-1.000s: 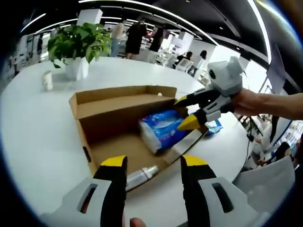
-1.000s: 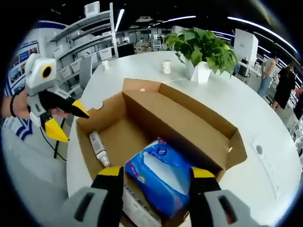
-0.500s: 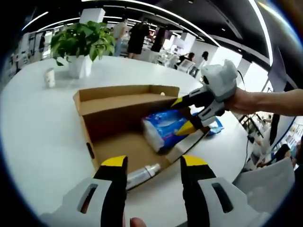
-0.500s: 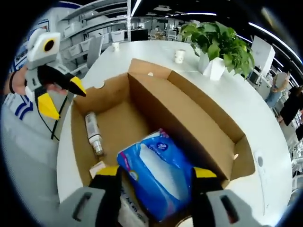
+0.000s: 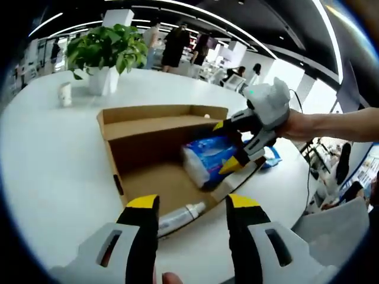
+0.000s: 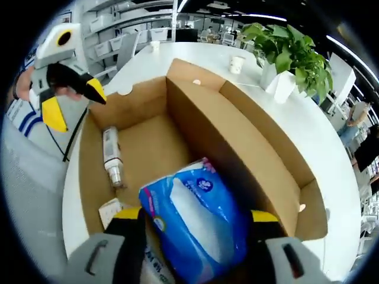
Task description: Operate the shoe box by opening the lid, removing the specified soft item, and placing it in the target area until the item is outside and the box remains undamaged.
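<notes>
Now the right gripper (image 6: 192,216) straddles the tissue pack (image 6: 195,228) in the open box (image 5: 148,139), jaws spread ready to pinch, while the left gripper (image 5: 186,204) hangs open, empty

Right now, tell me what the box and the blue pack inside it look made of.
Box: plain brown cardboard, matte, with raw cut edges and folded flaps. Blue pack: seemingly thin glossy plastic film over a soft white filling, judging by its sheen and wrinkles; probably tissues.
</notes>
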The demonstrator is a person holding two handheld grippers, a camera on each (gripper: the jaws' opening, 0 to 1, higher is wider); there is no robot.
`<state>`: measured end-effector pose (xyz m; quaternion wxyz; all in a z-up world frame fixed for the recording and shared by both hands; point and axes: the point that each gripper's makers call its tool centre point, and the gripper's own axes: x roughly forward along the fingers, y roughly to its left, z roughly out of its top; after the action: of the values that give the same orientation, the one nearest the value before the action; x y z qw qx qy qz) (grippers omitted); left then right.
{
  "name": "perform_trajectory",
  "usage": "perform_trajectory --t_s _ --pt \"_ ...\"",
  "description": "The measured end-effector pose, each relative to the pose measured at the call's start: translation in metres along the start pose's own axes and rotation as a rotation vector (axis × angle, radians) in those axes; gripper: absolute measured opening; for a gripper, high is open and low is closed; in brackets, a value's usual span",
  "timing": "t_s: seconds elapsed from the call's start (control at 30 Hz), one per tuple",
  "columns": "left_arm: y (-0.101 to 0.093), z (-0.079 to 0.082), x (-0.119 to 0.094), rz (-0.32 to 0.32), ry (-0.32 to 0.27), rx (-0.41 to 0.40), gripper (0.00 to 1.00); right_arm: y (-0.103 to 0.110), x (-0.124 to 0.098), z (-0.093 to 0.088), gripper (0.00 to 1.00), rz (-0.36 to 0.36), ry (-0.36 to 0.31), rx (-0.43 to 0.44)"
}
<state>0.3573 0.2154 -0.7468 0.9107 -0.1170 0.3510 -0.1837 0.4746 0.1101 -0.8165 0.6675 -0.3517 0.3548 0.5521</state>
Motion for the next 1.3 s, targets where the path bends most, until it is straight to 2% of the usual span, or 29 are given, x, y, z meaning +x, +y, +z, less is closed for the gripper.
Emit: perform_trajectory --t_s 0.13,0.37,0.5,0.87,1.13,1.23,1.3 --pt "0.001 0.0 0.001 -0.003 0.003 -0.002 0.46 0.001 0.003 -0.003 0.66 0.001 0.028 -0.04" --pt "-0.001 0.0 0.002 -0.008 0.01 0.014 0.48 0.001 0.01 -0.007 0.64 0.021 0.062 -0.057" --pt "-0.002 0.001 0.001 -0.009 0.013 0.029 0.49 0.003 0.016 -0.013 0.63 0.022 0.104 -0.119" --pt "-0.002 -0.001 -0.006 -0.008 0.019 0.033 0.5 0.01 0.029 -0.019 0.63 0.051 0.152 -0.139" --pt "-0.002 -0.005 -0.005 -0.014 0.023 0.024 0.5 0.007 0.033 -0.019 0.62 0.055 0.139 -0.093" --pt "-0.005 -0.006 -0.005 -0.016 0.024 0.022 0.5 0.007 0.033 -0.02 0.56 0.055 0.13 -0.083" --pt "-0.005 -0.006 -0.005 -0.017 0.023 0.019 0.49 0.01 0.031 -0.019 0.48 0.052 0.114 -0.073"
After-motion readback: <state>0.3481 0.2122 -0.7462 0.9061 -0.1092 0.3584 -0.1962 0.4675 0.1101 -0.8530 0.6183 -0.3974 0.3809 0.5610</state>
